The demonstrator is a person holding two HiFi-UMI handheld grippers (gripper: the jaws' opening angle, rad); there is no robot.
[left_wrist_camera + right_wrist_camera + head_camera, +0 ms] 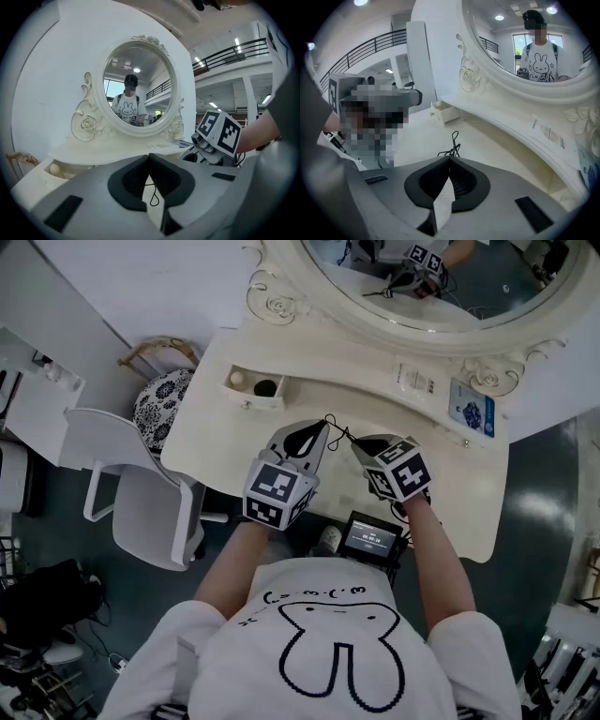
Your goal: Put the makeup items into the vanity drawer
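Eyelash curler (453, 143): thin, black, wiry, with looped handles

Figure: to your left, white chair (131, 493) beside patterned bag (159, 409); ahead, oval mirror (487, 292) above blue leaflet (472, 411).

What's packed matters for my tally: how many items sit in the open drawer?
2: a pale round item at the drawer's left, a dark round item beside it. Others may hide deeper inside.
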